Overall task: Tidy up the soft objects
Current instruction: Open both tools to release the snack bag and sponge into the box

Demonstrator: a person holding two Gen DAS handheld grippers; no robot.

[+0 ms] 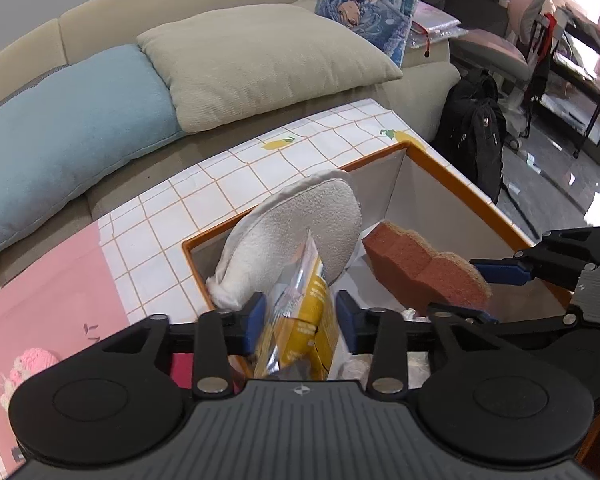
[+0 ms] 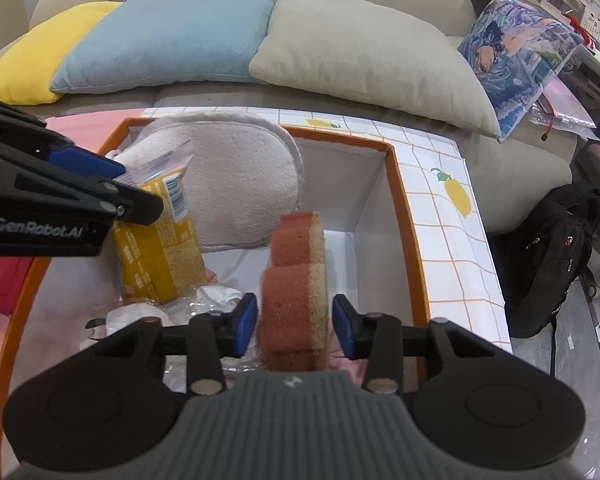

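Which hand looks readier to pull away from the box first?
Probably the right. The right gripper stands clear of the sponge on both sides, while the left gripper has the yellow packet leaning on one finger.

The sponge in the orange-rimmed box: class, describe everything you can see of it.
The sponge is a reddish-brown foam block with a tan scouring layer on one face and wavy edges. It stands on edge inside the box, between the right gripper's open blue pads, with small gaps either side, beside a white padded mitt.
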